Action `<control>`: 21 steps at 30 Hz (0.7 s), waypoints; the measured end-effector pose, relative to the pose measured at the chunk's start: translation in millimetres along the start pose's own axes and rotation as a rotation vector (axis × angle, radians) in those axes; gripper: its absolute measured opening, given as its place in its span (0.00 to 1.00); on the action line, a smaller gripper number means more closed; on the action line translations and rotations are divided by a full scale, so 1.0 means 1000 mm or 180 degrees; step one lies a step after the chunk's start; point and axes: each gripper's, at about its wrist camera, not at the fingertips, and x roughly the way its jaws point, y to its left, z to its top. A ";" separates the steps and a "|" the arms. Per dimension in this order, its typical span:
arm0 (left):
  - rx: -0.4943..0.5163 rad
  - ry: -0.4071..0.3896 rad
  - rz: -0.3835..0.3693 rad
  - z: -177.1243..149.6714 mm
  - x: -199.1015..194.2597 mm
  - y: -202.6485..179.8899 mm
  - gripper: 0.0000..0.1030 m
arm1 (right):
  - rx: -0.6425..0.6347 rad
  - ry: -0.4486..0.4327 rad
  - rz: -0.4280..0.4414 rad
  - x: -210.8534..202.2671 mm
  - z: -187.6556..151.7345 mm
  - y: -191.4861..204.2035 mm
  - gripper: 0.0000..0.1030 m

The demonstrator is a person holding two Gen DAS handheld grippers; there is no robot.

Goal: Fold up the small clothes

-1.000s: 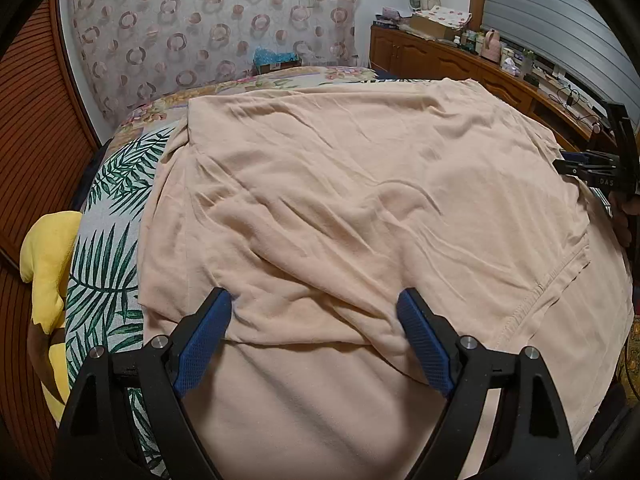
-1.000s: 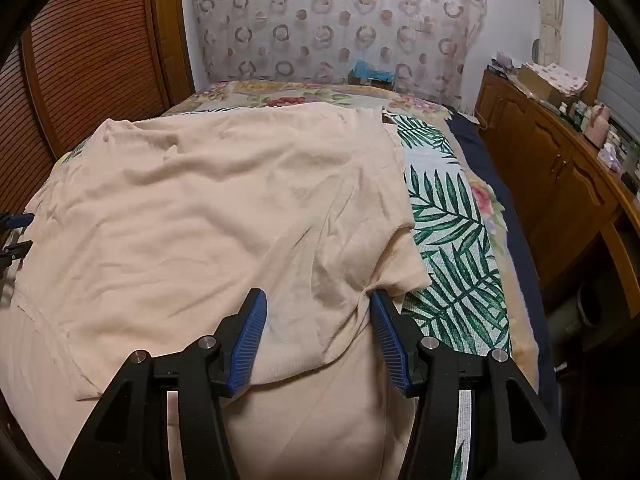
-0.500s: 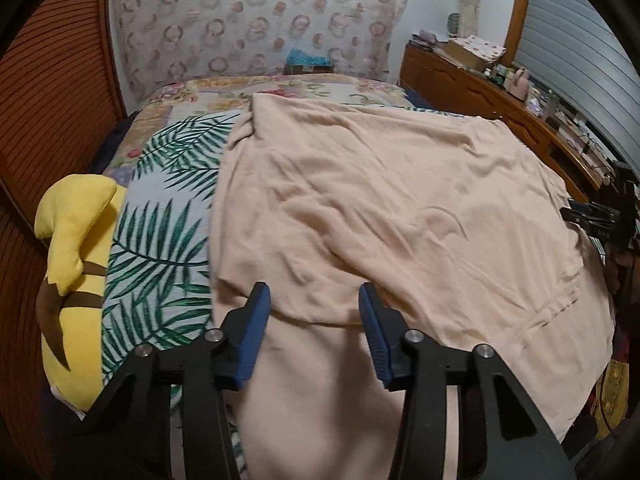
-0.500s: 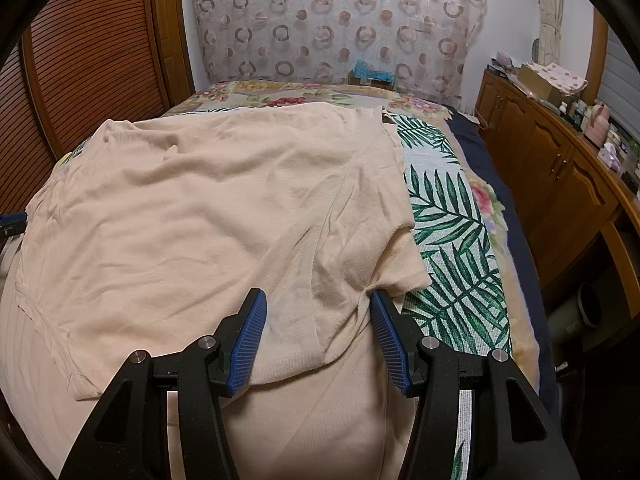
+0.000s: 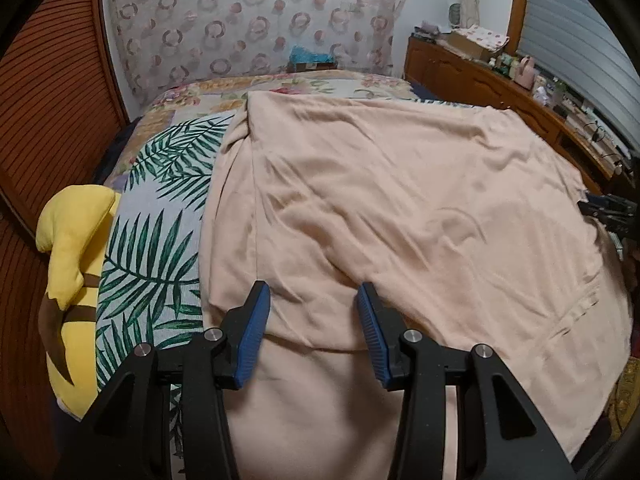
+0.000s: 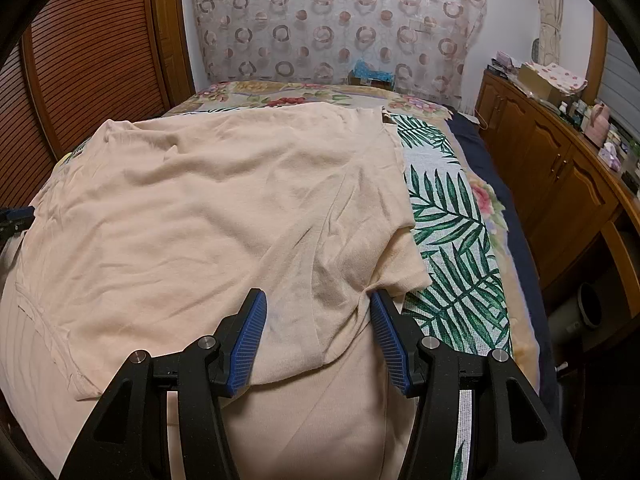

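Cloth folds between both fingers hide contact: we cannot tell if left gripper (image 5: pixel 312 320) or right gripper (image 6: pixel 318 322) grasps the peach T-shirt (image 6: pixel 224 208).

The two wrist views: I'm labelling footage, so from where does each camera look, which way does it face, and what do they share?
Left wrist: sits on the left gripper, looking down along the bed over the peach T-shirt's left part; its fingers straddle a fabric fold; yellow plush toy alongside.
Right wrist: sits on the right gripper, facing likewise over the shirt's right part, by the wooden cabinet.
Shared: T-shirt, palm-leaf bedspread, circle-patterned curtain; each glimpses the other gripper.
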 end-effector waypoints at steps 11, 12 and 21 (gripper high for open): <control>0.0268 0.0005 -0.0076 -0.001 -0.009 -0.018 0.08 | -0.0010 -0.0001 -0.0009 0.000 0.000 -0.001 0.55; 0.0287 0.0019 -0.0081 0.000 -0.009 -0.020 0.08 | -0.0012 0.0000 -0.0007 -0.001 0.000 -0.002 0.55; 0.0121 0.0145 0.0090 0.004 -0.001 -0.007 0.20 | -0.0012 0.0000 -0.0007 0.000 0.000 -0.002 0.55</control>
